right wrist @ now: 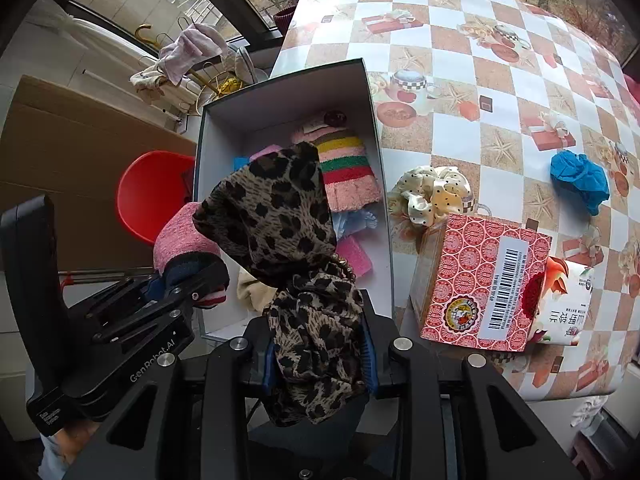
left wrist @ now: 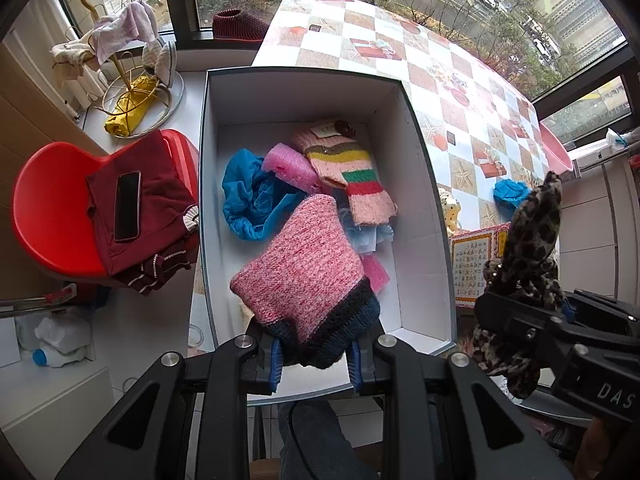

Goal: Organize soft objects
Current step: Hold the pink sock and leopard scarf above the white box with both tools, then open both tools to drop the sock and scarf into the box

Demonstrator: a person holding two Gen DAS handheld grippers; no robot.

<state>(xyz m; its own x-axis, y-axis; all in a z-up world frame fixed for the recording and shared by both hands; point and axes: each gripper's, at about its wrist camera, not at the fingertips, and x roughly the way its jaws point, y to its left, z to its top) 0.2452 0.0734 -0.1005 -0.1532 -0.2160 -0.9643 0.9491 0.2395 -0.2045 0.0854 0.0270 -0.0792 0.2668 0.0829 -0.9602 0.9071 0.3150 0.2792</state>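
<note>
Two soft pieces are held above the open white box (left wrist: 424, 184), which stands at the left edge of the checked worktop (left wrist: 460, 80). The left tongs (left wrist: 316, 354) are clenched on the dark cuff of a pink knitted piece (left wrist: 304, 264), and the right tongs (right wrist: 320, 360) are clenched on a bunched leopard-print fabric (right wrist: 280, 216). Both pieces are judged to be light and limp: the knit sags from its cuff and the leopard cloth stands up in loose folds, so each is likely to drape and swing rather than keep a shape, and neither looks fragile. The thicker cuff is a sound place for the knit to be taken, since the ribbing gives the pads something to bite; the thin leopard cloth is best gripped where it is gathered, as a single layer could slide out. Already in the box are a striped sock (left wrist: 348, 168), a blue crumpled piece (left wrist: 248, 200) and a pink foam piece (left wrist: 288, 164). From the left wrist view the full floor of the box and a red chair (left wrist: 48, 208) with dark red clothing are seen. Only the right wrist view shows what remains on the worktop: a cream dotted scrunchie (right wrist: 432, 196), a second blue crumpled piece (right wrist: 580, 180) and a red patterned carton (right wrist: 480, 280).
</note>
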